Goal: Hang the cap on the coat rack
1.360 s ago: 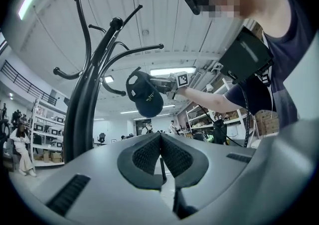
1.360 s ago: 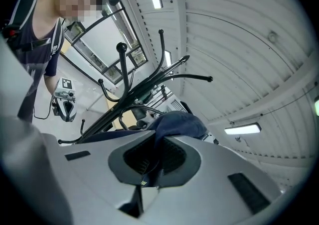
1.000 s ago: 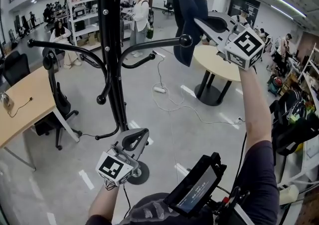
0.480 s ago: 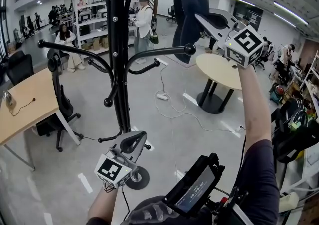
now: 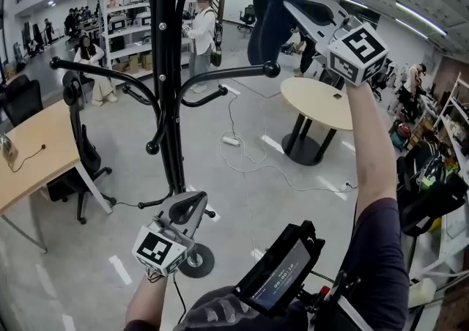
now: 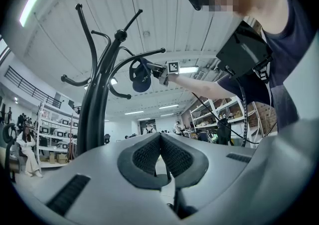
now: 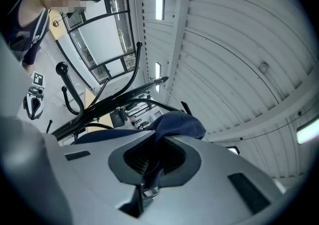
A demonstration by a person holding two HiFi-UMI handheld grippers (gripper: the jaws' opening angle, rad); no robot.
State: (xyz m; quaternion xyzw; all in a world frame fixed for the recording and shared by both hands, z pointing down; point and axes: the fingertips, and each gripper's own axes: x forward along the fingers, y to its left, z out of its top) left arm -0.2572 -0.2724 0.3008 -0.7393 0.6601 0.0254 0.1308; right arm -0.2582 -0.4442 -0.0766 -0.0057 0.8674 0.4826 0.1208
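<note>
The black coat rack [image 5: 167,66] stands in front of me, its curved arms ending in ball tips. A dark navy cap [image 5: 275,0] hangs high up at the top centre, pinched by my raised right gripper [image 5: 289,9], just above the ball tip of one arm [image 5: 271,69]. In the right gripper view the cap [image 7: 177,122] bunches between the shut jaws of the right gripper [image 7: 157,142]. My left gripper [image 5: 196,203] is low beside the rack's pole, shut and empty. The left gripper view looks up past the left gripper [image 6: 159,137] at the rack [image 6: 97,99] and the cap [image 6: 140,75].
A round table [image 5: 322,95] stands behind the rack on the right. A wooden desk [image 5: 29,154] and an office chair [image 5: 80,139] are at the left. Cables [image 5: 242,146] trail on the floor. People [image 5: 198,29] stand by shelves at the back.
My right gripper has lifted the cap, so it now hangs above the arm's ball tip instead of overlapping it. The left gripper has sunk slightly.
</note>
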